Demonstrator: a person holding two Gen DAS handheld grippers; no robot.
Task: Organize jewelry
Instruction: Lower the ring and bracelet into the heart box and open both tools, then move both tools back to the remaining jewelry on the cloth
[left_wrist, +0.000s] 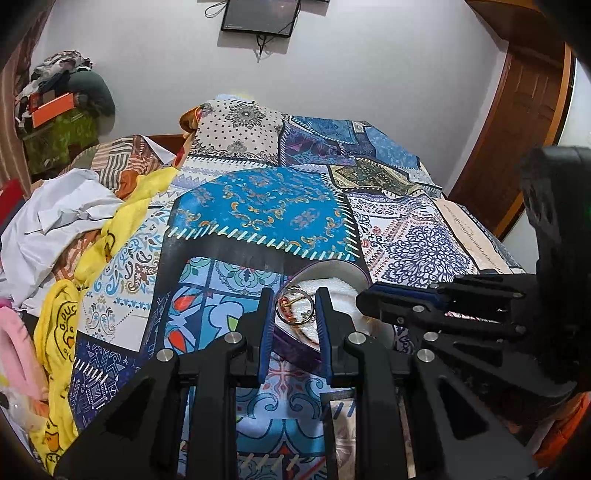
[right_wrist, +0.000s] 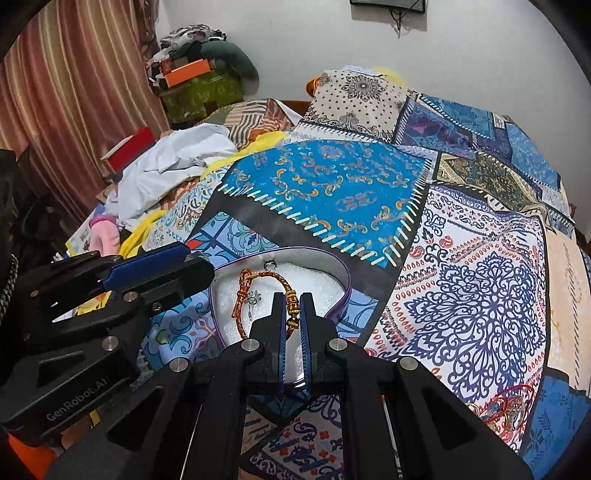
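Note:
A purple-rimmed heart-shaped tin (right_wrist: 341, 269) lined with white foam lies on the patchwork bedspread. My right gripper (right_wrist: 291, 299) is over the tin, shut on an orange-and-gold braided bracelet (right_wrist: 245, 291) that trails across the foam. A small silver charm (right_wrist: 253, 297) and a small ring (right_wrist: 269, 264) lie on the foam. My left gripper (left_wrist: 293, 308) is over the tin's (left_wrist: 345, 273) left edge, jaws narrowly apart around a silver ring (left_wrist: 295, 308); contact is unclear. The right gripper also shows in the left wrist view (left_wrist: 373, 301), the left one in the right wrist view (right_wrist: 199, 267).
A red thread bracelet (right_wrist: 506, 406) lies on the bedspread at the lower right. Yellow, white and pink clothes (left_wrist: 66, 229) are piled along the bed's left side. A stack of bags and boxes (right_wrist: 195, 81) stands in the far corner by the curtain.

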